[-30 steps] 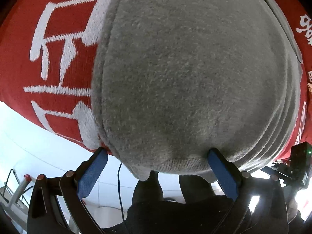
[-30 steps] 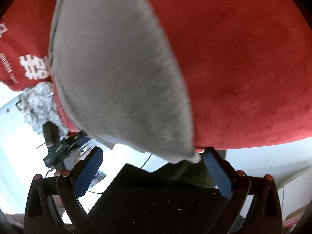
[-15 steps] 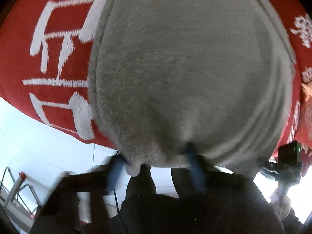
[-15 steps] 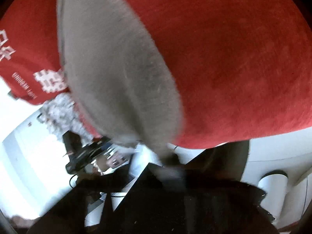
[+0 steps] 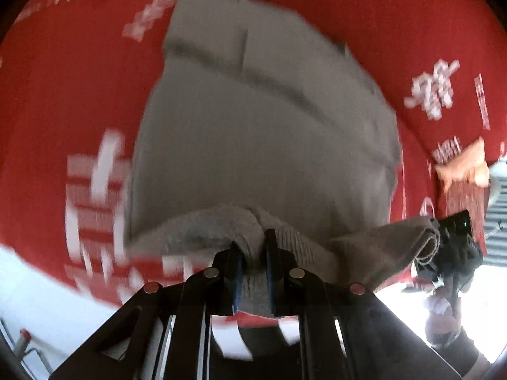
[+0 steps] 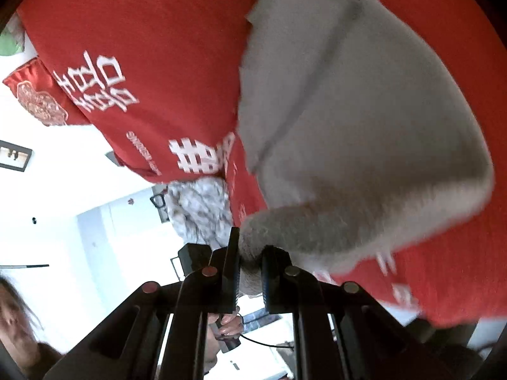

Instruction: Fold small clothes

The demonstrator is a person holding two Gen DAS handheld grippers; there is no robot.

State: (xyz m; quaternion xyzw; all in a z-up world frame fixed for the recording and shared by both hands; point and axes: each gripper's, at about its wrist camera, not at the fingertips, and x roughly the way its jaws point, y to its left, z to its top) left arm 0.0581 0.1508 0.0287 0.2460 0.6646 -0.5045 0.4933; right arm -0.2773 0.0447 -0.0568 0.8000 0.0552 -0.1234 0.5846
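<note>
A grey knit garment (image 5: 263, 139) lies on a red cloth with white characters (image 5: 63, 95). My left gripper (image 5: 253, 247) is shut on the garment's near hem, which bunches between the jaws. My right gripper (image 6: 248, 253) is shut on the other near corner of the same garment (image 6: 364, 133), lifted off the red cloth (image 6: 152, 47). The right gripper also shows at the right edge of the left wrist view (image 5: 450, 250), holding a rolled grey edge.
A white-grey patterned garment (image 6: 202, 205) lies at the red cloth's edge. An orange item (image 5: 462, 167) sits at the far right of the cloth. A red patterned pouch (image 6: 35, 98) lies at the left. A person's face (image 6: 16, 316) is at the lower left.
Both grippers were open at the garment's near hem; they have since closed on it and lifted the hem up off the red cloth.
</note>
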